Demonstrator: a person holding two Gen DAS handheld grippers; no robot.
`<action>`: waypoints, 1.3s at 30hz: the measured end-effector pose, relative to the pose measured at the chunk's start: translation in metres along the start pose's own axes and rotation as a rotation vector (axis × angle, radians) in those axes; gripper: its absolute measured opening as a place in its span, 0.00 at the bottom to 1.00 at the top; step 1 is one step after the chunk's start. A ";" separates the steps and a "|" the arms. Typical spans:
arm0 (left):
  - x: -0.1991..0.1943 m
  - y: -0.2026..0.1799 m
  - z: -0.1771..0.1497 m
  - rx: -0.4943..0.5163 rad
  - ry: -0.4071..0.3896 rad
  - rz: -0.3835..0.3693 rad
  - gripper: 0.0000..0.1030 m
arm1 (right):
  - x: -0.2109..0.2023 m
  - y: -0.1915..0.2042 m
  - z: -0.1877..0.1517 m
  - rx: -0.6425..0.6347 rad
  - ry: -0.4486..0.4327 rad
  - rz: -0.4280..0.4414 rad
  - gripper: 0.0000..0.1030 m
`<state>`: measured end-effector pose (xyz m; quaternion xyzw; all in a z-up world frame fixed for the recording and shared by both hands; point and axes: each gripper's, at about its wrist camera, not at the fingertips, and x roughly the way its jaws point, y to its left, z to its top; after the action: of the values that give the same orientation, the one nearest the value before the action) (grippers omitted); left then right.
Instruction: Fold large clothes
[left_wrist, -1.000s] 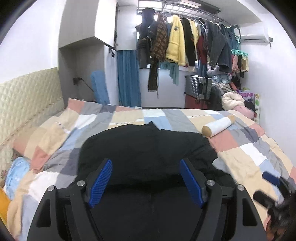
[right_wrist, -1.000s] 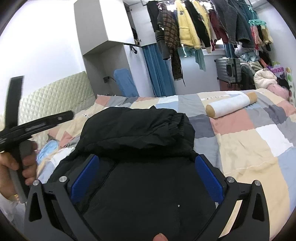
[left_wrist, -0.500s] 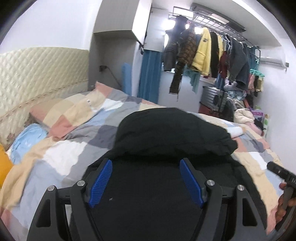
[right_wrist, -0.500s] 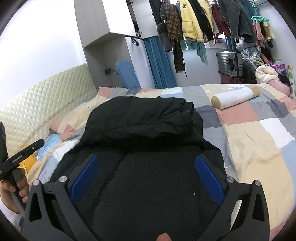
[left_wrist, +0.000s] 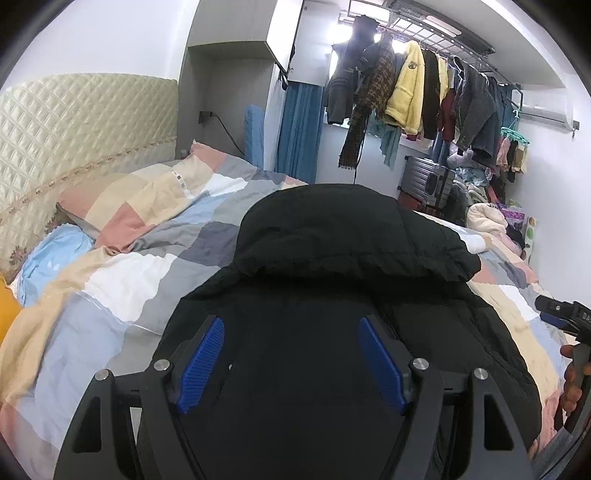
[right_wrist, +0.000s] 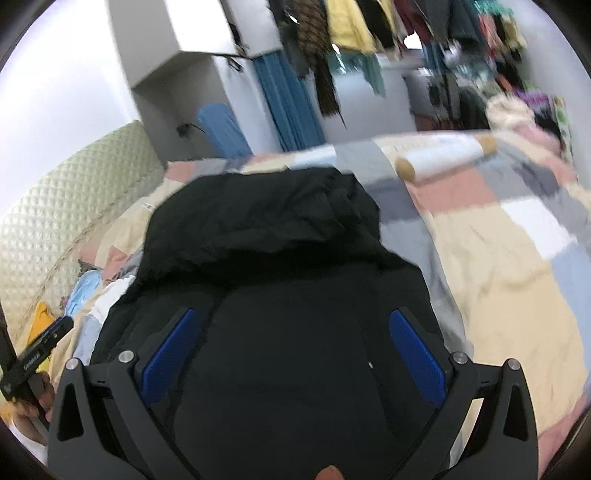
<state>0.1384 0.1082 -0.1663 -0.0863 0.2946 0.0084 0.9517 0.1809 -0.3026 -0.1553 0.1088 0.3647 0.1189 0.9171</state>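
Jacket (left_wrist: 351, 280) fills frame centre on bed (left_wrist: 122, 280); both jaws open, empty; best pinch hem corners evenly before folding.

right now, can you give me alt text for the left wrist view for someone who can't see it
The open left gripper hangs over a black hooded padded jacket spread on a bed with a patchwork quilt, nothing between its blue pads. A quilted cream headboard stands at left, and a rack of hanging clothes fills the far wall.
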 end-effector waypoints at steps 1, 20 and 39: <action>0.001 0.001 -0.001 -0.004 0.005 -0.002 0.73 | 0.003 -0.004 0.000 0.010 0.023 -0.009 0.98; 0.084 0.025 0.016 -0.148 0.166 -0.033 0.73 | 0.062 -0.011 0.036 0.134 0.139 0.117 0.69; 0.242 0.113 0.023 -0.771 0.229 -0.398 0.73 | 0.156 -0.066 0.070 0.416 0.105 0.261 0.66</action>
<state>0.3439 0.2153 -0.3019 -0.4899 0.3510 -0.0755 0.7944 0.3486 -0.3264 -0.2248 0.3350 0.4112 0.1643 0.8317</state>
